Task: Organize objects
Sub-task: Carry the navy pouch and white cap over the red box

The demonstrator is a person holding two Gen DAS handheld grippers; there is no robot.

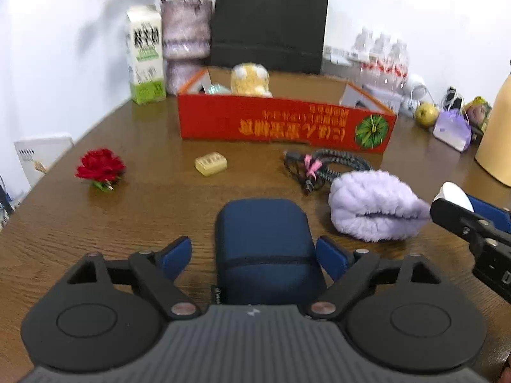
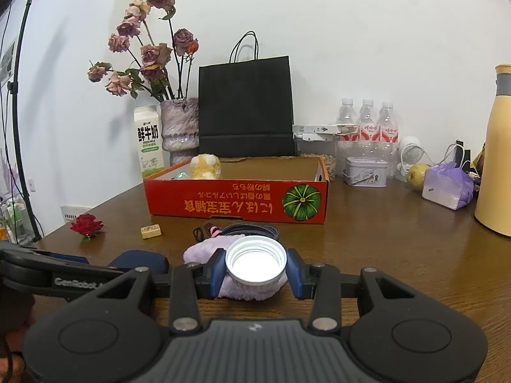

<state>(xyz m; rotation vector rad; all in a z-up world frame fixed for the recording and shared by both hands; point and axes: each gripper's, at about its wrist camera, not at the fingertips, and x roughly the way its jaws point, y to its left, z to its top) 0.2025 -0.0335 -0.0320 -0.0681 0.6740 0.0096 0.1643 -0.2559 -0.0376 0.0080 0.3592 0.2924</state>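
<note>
So the right gripper [image 2: 255,270] is clamped on a white ribbed plastic bottle cap [image 2: 255,262], held open side up above the fluffy lilac cloth [image 1: 372,206]. The left gripper [image 1: 254,255] has its jaws spread wide around a navy blue zippered fabric pouch [image 1: 263,249] lying on the brown wooden table [image 1: 143,223] (pads not touching it). Further back sits the red cardboard box [image 1: 281,124], with a red rose head [image 1: 100,167], a yellow block [image 1: 210,163] and a braided cable [image 1: 332,164] in front of it.

Along the back of your bench [image 2: 383,239] stand a milk carton [image 2: 148,142], a vase of dried roses [image 2: 179,129], a black paper bag [image 2: 246,105], three water bottles [image 2: 367,121] and a yellow flask [image 2: 496,159].
</note>
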